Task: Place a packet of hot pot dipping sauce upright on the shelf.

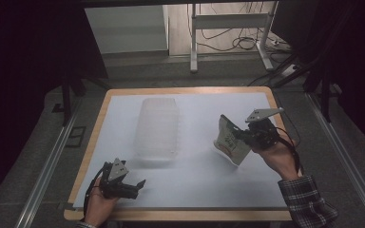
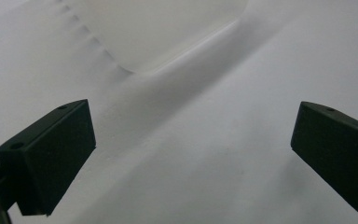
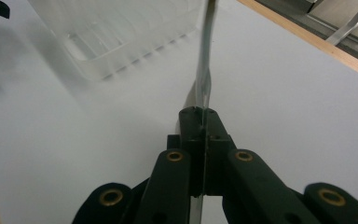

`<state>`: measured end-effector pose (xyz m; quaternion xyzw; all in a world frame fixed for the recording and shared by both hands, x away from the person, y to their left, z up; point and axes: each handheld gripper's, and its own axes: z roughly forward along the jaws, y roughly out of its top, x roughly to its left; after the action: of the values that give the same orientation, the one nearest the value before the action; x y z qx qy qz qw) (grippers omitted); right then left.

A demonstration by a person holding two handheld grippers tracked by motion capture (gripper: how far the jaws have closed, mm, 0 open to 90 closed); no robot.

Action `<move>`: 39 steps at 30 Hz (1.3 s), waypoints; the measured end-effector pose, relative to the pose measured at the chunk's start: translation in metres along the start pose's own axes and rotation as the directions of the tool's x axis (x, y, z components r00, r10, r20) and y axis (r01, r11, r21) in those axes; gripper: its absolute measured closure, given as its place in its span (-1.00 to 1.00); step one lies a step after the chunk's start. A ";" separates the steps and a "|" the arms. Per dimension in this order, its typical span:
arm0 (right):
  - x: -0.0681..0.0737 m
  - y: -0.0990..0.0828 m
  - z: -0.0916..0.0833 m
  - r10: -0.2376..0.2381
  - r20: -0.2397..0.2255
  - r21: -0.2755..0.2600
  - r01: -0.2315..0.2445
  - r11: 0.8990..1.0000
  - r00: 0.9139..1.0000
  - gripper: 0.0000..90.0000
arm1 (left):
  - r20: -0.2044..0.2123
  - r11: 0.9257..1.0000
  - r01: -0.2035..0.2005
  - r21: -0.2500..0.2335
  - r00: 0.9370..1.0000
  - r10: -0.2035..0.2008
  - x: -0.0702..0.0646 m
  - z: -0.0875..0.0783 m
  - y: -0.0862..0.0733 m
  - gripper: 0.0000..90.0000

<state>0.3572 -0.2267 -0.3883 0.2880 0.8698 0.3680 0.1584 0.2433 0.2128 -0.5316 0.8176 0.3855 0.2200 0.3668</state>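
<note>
A flat snack packet (image 1: pixel 230 140), white with green and orange print, hangs in the air over the right half of the white table top (image 1: pixel 195 180). My right gripper (image 1: pixel 241 134) is shut on its edge; in the right gripper view the packet (image 3: pixel 206 60) shows edge-on, rising from the pinched jaws of the right gripper (image 3: pixel 200 122). A clear ribbed plastic tub (image 1: pixel 158 128) lies left of centre, and its wall shows as the tub (image 3: pixel 116 32) ahead of the packet. My left gripper (image 1: pixel 140 185) rests at the front left, open and empty, and its corner of the tub (image 2: pixel 168 37) lies ahead.
The table has a wooden rim (image 1: pixel 95 137). Behind it stand a metal frame (image 1: pixel 228 33) and loose cables (image 1: pixel 247 42) on the floor. Rails (image 1: pixel 47 166) run along both sides of the table.
</note>
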 end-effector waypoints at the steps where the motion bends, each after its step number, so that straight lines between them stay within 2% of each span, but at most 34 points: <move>1: -0.001 0.001 0.000 -0.005 -0.001 -0.004 0.005 1.000 1.000 0.98 | 0.000 1.000 0.000 0.000 1.000 0.000 0.000 0.000 0.000 -1.00; 10: -0.002 0.010 -0.002 -0.020 -0.045 -0.027 0.019 0.999 0.999 0.98 | 0.001 1.000 0.003 -0.002 1.000 -0.003 0.000 0.000 0.000 -1.00; 13: 0.003 0.019 -0.001 -0.057 -0.067 -0.034 0.054 0.998 0.996 0.98 | 0.002 1.000 0.004 -0.003 1.000 -0.004 0.000 0.000 0.000 -1.00; 18: 0.010 0.031 0.002 -0.084 -0.105 -0.053 0.079 0.995 0.991 0.98 | 0.002 1.000 0.004 -0.005 1.000 -0.004 0.001 0.000 0.000 -1.00; 26: 0.019 0.047 0.007 -0.126 -0.158 -0.071 0.116 0.991 0.979 0.98 | 0.005 1.000 0.007 -0.006 1.000 -0.007 0.001 -0.001 0.000 -1.00; 27: 0.023 0.052 0.009 -0.145 -0.168 -0.071 0.135 0.988 0.975 0.98 | 0.005 1.000 0.008 -0.007 1.000 -0.008 0.001 -0.001 0.000 -1.00; 28: 0.023 0.052 0.009 -0.145 -0.168 -0.071 0.135 0.988 0.975 0.98 | 0.005 1.000 0.008 -0.007 1.000 -0.008 0.001 -0.001 0.000 -1.00; 31: 0.030 0.060 0.014 -0.172 -0.189 -0.073 0.161 0.984 0.967 0.98 | 0.005 1.000 0.005 -0.007 1.000 -0.005 0.000 -0.001 0.000 -1.00; 34: 0.033 0.063 0.017 -0.181 -0.198 -0.075 0.170 0.983 0.963 0.98 | 0.006 1.000 0.002 -0.006 1.000 -0.002 0.001 -0.001 0.000 -1.00; 39: 0.042 0.075 0.025 -0.203 -0.228 -0.082 0.189 0.978 0.952 0.98 | 0.007 1.000 0.000 -0.005 1.000 0.000 0.001 -0.001 0.000 -1.00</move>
<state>0.3654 -0.1454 -0.3529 0.1496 0.8955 0.4075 0.0983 0.2431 0.2140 -0.5307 0.8175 0.3835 0.2183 0.3700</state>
